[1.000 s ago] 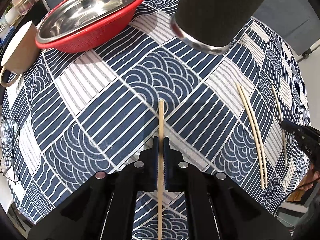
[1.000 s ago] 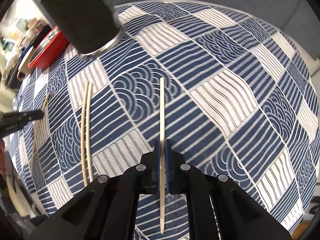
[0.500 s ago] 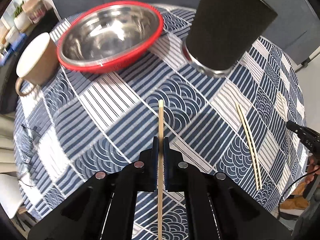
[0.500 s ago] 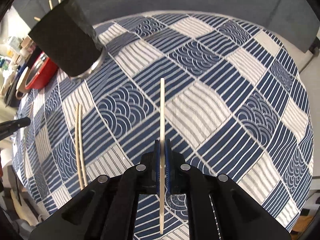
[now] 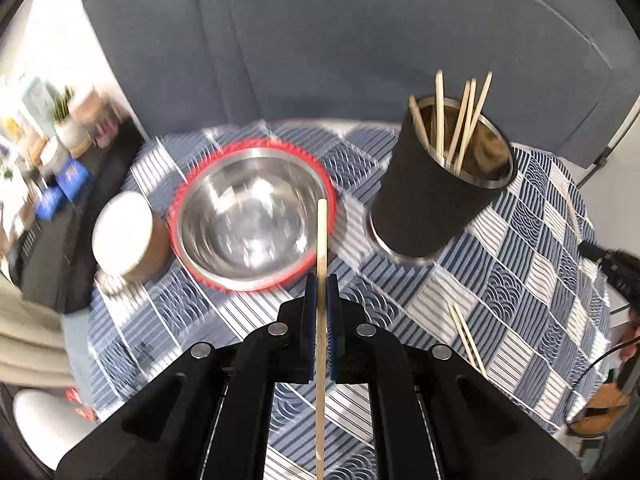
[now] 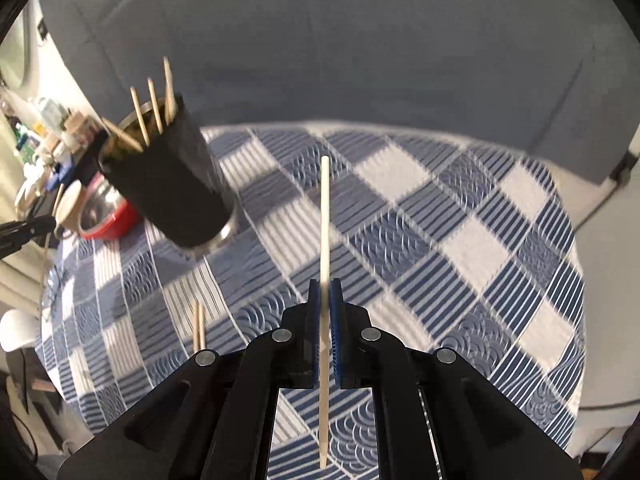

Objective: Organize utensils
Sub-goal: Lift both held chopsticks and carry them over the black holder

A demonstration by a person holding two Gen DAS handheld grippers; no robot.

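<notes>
My left gripper (image 5: 320,280) is shut on a wooden chopstick (image 5: 321,240) held above the table. Its tip points over the steel bowl. The black utensil cup (image 5: 432,196) stands to the upper right with several chopsticks in it. My right gripper (image 6: 325,284) is shut on another wooden chopstick (image 6: 325,216), raised above the tablecloth. The black cup (image 6: 168,184) shows at its upper left. Two loose chopsticks (image 5: 466,334) lie on the cloth right of my left gripper; they also show in the right wrist view (image 6: 198,326).
A steel bowl in a red colander (image 5: 252,220) and a beige mug (image 5: 122,236) sit at the table's far left. A blue and white patterned cloth (image 6: 460,248) covers the round table. A grey sofa stands behind. The right gripper's tip (image 5: 612,264) shows at the right edge.
Both grippers have risen and tilted up from the table, each keeping its chopstick. The cup's open top and the sofa have come into view.
</notes>
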